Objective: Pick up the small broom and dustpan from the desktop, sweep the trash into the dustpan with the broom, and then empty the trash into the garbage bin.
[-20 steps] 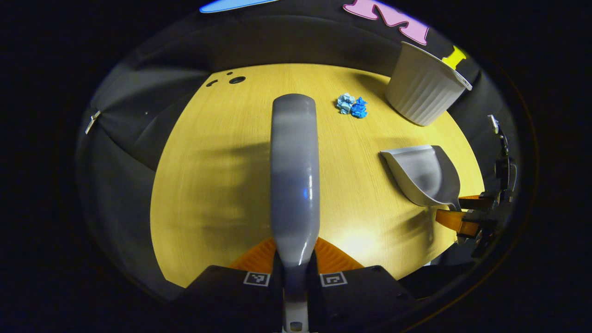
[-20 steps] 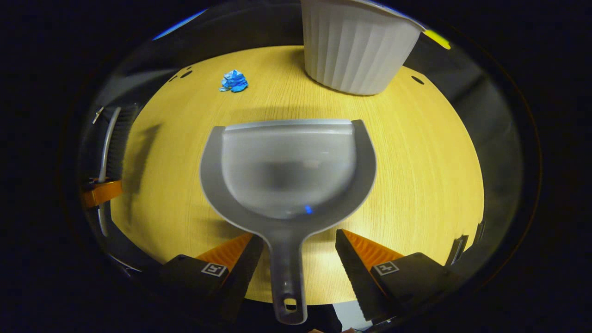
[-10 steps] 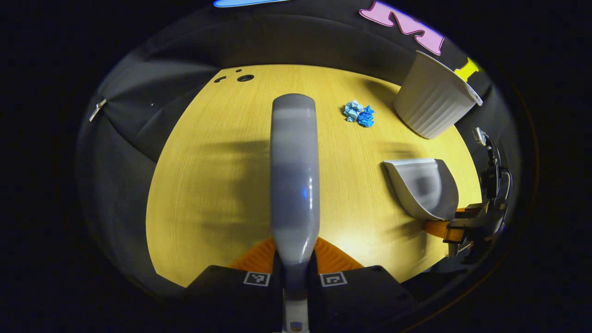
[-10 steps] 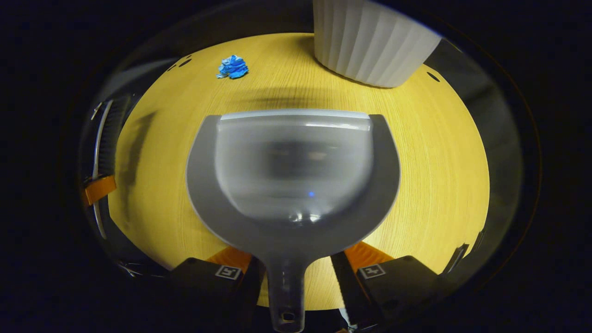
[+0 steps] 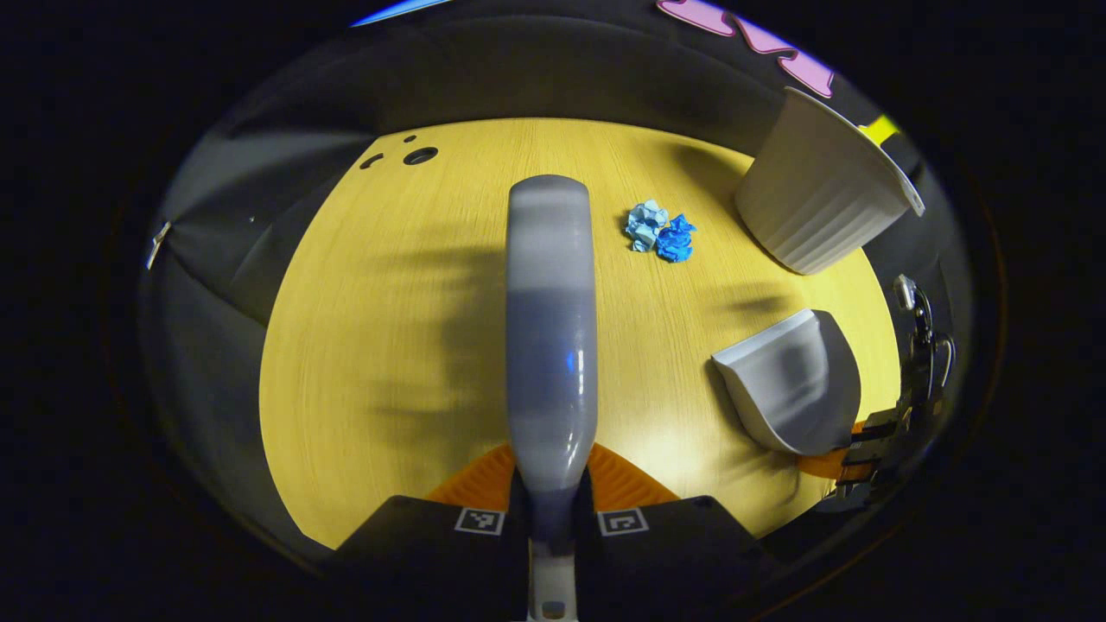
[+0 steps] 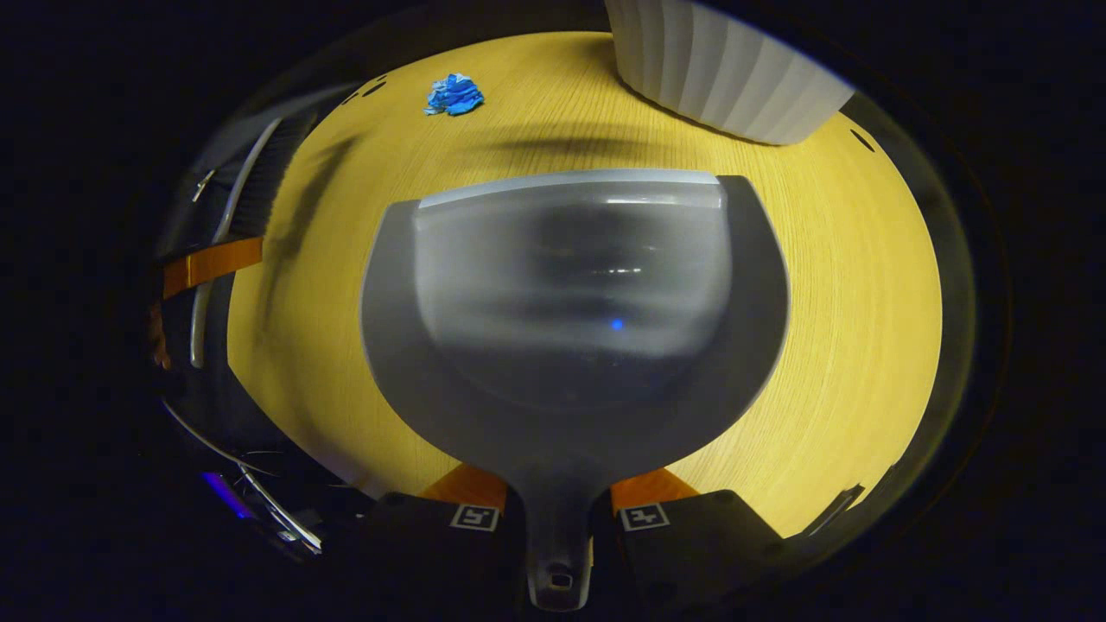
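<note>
A grey broom runs straight away from my left gripper, which is shut on its handle above the yellow wooden table. Two crumpled blue paper balls lie beyond it to the right, near the white ribbed bin. My right gripper is shut on the handle of the grey dustpan, whose mouth faces away from me. The paper balls lie far left of the bin. The dustpan and right gripper sit at the table's right edge. The broom's bristles show at the left with the left gripper.
Small round holes mark the table's far left corner. Black cloth walls close in behind and beside the table. Bare tabletop stretches between the broom and the paper balls.
My right gripper has shut on the dustpan's handle, and the pan now looms larger and nearer. The left gripper keeps the broom and has drifted slightly.
</note>
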Available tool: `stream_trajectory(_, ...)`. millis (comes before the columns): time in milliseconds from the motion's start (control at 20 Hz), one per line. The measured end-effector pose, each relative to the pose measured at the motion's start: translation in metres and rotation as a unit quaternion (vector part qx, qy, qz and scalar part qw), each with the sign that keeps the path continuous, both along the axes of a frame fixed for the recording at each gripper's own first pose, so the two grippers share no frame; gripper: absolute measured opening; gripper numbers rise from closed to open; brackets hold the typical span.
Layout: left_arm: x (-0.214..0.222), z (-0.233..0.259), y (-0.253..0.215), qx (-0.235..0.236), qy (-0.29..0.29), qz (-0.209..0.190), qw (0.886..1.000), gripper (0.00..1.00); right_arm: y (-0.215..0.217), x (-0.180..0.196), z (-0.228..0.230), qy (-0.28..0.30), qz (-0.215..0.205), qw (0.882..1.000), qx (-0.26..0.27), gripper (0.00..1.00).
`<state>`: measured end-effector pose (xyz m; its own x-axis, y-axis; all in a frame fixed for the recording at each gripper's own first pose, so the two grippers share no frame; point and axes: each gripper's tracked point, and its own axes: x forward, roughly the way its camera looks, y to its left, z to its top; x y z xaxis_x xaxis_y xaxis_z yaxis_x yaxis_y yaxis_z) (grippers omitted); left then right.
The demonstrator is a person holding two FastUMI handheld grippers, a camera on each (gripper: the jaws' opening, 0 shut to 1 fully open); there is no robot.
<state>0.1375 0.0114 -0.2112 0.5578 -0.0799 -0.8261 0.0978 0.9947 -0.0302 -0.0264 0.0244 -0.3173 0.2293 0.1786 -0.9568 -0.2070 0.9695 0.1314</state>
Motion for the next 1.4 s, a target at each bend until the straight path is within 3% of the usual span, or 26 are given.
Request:
stream_trajectory(50,0.008,0.0,0.0,0.012,0.003,-0.007,1.0,0.25,-0.003,0.0,-0.001,-0.003,0.017,1.0,-0.002,0.4)
stream_trajectory(100,0.019,-0.001,-0.001,0.024,0.007,-0.012,1.0,0.25,-0.008,0.0,-0.001,-0.006,0.038,0.999,-0.007,0.34)
stream_trajectory(150,0.029,-0.001,-0.004,0.028,0.013,-0.011,0.999,0.25,-0.013,0.0,0.0,-0.009,0.058,0.998,-0.009,0.39)
stream_trajectory(200,0.039,-0.004,-0.009,0.025,0.022,-0.009,0.999,0.25,-0.017,0.001,-0.001,-0.011,0.076,0.997,-0.01,0.33)
stream_trajectory(300,0.06,-0.007,-0.017,0.025,0.035,-0.009,0.999,0.25,-0.025,0.004,-0.002,-0.017,0.104,0.994,-0.013,0.33)
stream_trajectory(450,0.096,-0.004,-0.02,0.08,0.038,-0.053,0.995,0.25,-0.036,0.006,-0.002,-0.019,0.123,0.992,-0.007,0.33)
stream_trajectory(500,0.107,-0.004,-0.017,0.114,0.042,-0.073,0.99,0.22,-0.037,0.007,-0.003,-0.02,0.127,0.992,-0.006,0.33)
stream_trajectory(600,0.125,-0.008,-0.016,0.161,0.051,-0.111,0.979,0.25,-0.044,0.008,-0.005,-0.021,0.14,0.99,-0.012,0.33)
stream_trajectory(850,0.164,-0.01,-0.028,0.228,0.04,-0.224,0.947,0.25,-0.055,0.013,-0.003,-0.026,0.156,0.987,-0.016,0.33)
stream_trajectory(1050,0.172,-0.01,-0.053,0.216,0.049,-0.306,0.926,0.25,-0.053,0.02,0.0,-0.027,0.162,0.986,-0.017,0.33)
stream_trajectory(1250,0.145,-0.021,-0.073,0.17,0.073,-0.306,0.934,0.25,-0.052,0.021,-0.003,-0.031,0.17,0.985,-0.017,0.33)
stream_trajectory(1400,0.106,-0.03,-0.102,0.145,0.089,-0.33,0.928,0.25,-0.052,0.021,-0.003,-0.035,0.172,0.984,-0.018,0.33)
